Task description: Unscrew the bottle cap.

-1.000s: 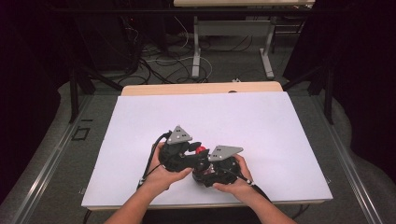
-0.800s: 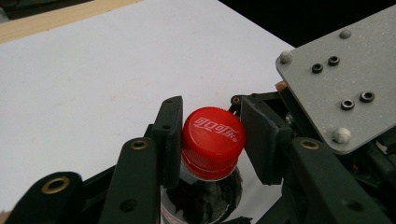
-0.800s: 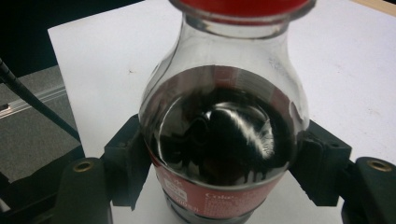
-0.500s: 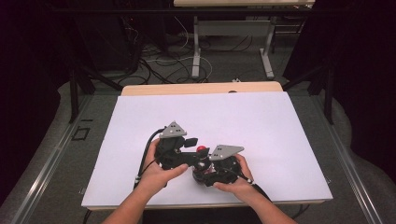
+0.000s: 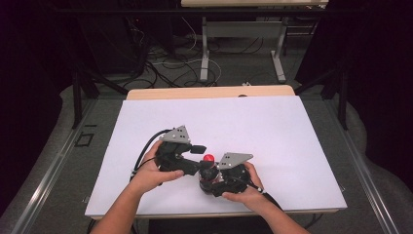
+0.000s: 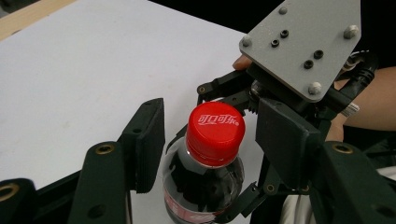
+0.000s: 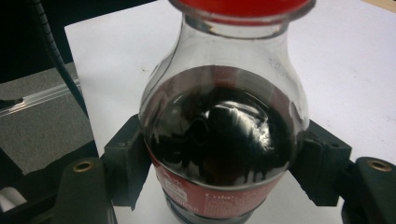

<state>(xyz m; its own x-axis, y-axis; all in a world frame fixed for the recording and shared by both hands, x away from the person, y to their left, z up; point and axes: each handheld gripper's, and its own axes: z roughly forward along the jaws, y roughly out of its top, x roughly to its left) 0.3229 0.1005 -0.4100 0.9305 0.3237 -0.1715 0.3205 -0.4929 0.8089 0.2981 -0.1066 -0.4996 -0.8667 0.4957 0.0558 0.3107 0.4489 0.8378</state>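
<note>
- High view: a person sits at a white tabletop (image 5: 292, 146) and holds a tool in each hand, close together near the front edge.
- A small cola bottle (image 5: 208, 171) stands upright between the two tools. Its red cap (image 5: 209, 158) pokes up.
- The right tool (image 5: 214, 183) is clamped on the bottle's body. In the right gripper view, a black jaw presses on each side of the dark, round part of the bottle (image 7: 224, 135), just above the red label (image 7: 210, 198).
- I think the right tool holds it low down so the bottle cannot spin or tip.
- The left tool (image 6: 210, 140) is up at the top of the bottle. In the left gripper view its two jaws stand apart, one on each side of the red cap (image 6: 215, 132).
- The jaws sit near the cap, but there is a gap on both sides. They do not squeeze it yet.
- I think the left tool is set there to close on the cap and twist it off, but that is only my guess.
- The cap is still on and the dark drink fills the bottle up to the neck.
- The left hand (image 5: 148, 170) and the right hand (image 5: 246, 192) rest low by the tabletop, which likely keeps both tools steady.
</note>
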